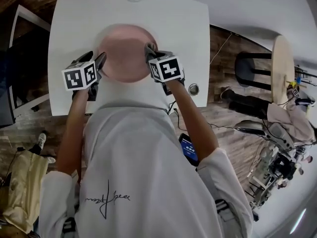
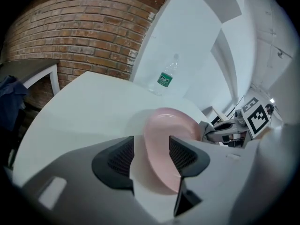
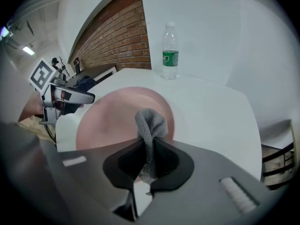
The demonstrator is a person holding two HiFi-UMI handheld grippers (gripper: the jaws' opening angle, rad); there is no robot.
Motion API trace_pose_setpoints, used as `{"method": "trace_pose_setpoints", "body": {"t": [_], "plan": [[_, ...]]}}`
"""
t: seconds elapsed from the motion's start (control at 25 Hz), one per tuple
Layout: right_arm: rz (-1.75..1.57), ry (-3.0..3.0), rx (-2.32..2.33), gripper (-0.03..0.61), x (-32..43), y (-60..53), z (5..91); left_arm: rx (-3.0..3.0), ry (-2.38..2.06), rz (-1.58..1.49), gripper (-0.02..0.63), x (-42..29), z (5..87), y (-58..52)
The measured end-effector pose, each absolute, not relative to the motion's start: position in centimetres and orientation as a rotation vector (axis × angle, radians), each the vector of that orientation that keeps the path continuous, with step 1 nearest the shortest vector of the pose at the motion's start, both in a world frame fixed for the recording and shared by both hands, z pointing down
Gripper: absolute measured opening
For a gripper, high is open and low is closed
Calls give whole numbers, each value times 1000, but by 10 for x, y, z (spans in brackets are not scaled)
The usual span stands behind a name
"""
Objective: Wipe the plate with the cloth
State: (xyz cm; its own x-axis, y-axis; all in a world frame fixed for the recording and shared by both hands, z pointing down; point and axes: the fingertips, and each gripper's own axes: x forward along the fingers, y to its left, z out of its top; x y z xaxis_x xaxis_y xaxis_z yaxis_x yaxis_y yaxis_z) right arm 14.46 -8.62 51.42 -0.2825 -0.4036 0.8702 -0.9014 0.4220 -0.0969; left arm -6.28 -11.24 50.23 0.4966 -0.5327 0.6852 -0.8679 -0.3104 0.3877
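Head view shows me the pink plate (image 1: 124, 53) lying flat on the white table (image 1: 183, 29), between my left gripper (image 1: 99, 63) and right gripper (image 1: 150, 51), but not how the jaws stand. Only the right gripper view shows the grey cloth (image 3: 151, 130). The jaws are clenched on it, and its bunched end sticks out over the plate. In the left gripper view the jaws are released, wide apart, with the plate's near rim between them. The plate looks smooth and plain.
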Motion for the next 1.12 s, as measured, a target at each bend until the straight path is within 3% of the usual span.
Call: {"method": "trace_pose_setpoints", "body": {"t": [0.2,0.32,0.4,0.48,1.12], "plan": [[733,-1786,1075,21,141,-99,528,1972,-1119,590,228,-59,518,-127],[667,-1738,1040,21,136,-108,534,1963,-1123,579,156,-61,523,-134],[627,-1719,1016,21,131,-114,537,1958,-1121,562,73,-62,524,-136],[601,-1696,1013,21,128,-120,537,1960,-1101,542,43,-60,524,-136],[571,-1626,1026,21,114,-164,538,1999,-1038,518,49,-60,520,-134]]}}
